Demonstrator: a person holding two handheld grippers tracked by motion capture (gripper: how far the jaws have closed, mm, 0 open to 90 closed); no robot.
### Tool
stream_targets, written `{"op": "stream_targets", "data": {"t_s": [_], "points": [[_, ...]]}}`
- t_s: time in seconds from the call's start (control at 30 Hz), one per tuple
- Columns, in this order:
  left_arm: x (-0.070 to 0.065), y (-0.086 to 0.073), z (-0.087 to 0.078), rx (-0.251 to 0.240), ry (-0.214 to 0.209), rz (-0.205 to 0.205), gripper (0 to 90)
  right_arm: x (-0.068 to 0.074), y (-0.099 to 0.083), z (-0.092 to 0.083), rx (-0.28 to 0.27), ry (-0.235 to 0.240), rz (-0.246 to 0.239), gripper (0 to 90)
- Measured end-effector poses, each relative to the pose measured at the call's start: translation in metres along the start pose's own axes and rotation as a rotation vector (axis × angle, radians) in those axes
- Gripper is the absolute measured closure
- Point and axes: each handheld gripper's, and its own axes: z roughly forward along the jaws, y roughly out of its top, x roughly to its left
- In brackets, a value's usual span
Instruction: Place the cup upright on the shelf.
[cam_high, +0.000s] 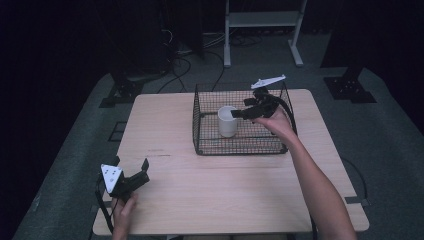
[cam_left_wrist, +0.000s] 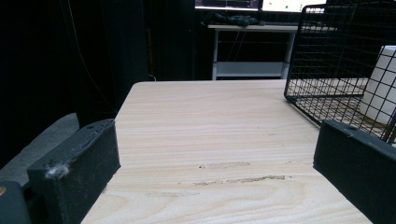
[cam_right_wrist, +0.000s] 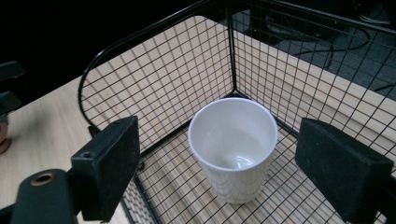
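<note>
Left gripper (cam_high: 131, 169): it sits near the table's front-left corner, held from below by the person's left hand (cam_high: 121, 214). The jaws stand wide apart with nothing between them; in the left gripper view they frame bare wood.

Table (cam_high: 165, 125): a pale wooden top, its left half bare, with some scuff marks near the middle of the left part.

Basket (cam_high: 197, 125): a black wire basket with an open top stands on the back-right part of the table, close to the back edge.

Cup (cam_high: 227, 121): a white cup stands upright, mouth up, on the basket floor in its left half. It looks empty in the right gripper view (cam_right_wrist: 233, 147).

Right gripper (cam_high: 240, 114): it reaches over the basket's right wall, its tips at the cup's rim. The jaws are spread wider than the cup and grip nothing; they flank it from above without touching.

Handling: the cup seems stiff, light and smooth, probably ceramic or hard plastic, so slippery and breakable if dropped. Best hold is likely across the rim wall, or around the body below the rim.
</note>
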Motion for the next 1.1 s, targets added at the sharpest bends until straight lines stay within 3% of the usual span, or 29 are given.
{"op": "stream_targets", "data": {"t_s": [0.8,1.1], "points": [[0.000,0.000,0.000,0.002,-0.001,-0.002,0.0,0.012,-0.014,-0.033,-0.006,0.039,-0.032,13.6],[0.000,0.000,0.000,0.002,-0.001,-0.001,0.0,0.020,-0.028,-0.044,-0.012,0.057,-0.049,13.9]]}}
